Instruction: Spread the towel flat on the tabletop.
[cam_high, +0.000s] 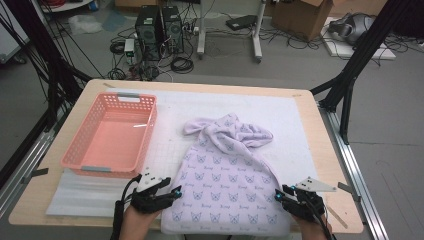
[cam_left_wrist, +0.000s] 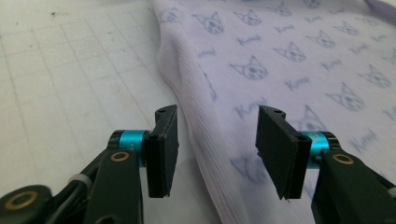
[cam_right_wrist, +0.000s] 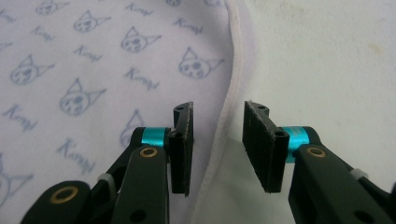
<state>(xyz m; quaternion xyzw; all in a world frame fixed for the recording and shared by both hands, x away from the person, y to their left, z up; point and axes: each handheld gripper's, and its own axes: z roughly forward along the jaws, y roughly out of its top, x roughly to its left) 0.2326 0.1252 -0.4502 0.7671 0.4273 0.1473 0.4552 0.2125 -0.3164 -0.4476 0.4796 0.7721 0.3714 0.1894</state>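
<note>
A: Start with the largest item. What carries everything?

B: The table (cam_high: 60, 200), a pale wooden top with a white gridded mat (cam_high: 300, 125) over most of it. A pink basket (cam_high: 80, 150) stands near the left edge, empty as far as I can see.

A: And the work piece?

B: The lilac garment (cam_high: 225, 185), printed with small cat faces, lies flat in the middle of the table and runs to the near edge. Its far end is bunched into a loose knot of cloth toward the table's centre.

A: How will it handle?

B: My judgement: light, soft and limp, with no stiffness. It will sag and drag when lifted, and a single layer may slip from the pads. The ribbed side edges look thicker and should give the firmer hold.

A: Where to take hold, then?

B: At the two side edges near the near corners, one gripper each, so the cloth lifts evenly.

A: State of the tools?

B: The left gripper (cam_left_wrist: 217, 154) stands at the garment's left side edge, jaws moderately apart, the edge lying below and between them with no pad pressing on it. The right gripper (cam_right_wrist: 218, 149) straddles the white seam at the right side edge, jaws narrower but also apart, holding nothing.
</note>
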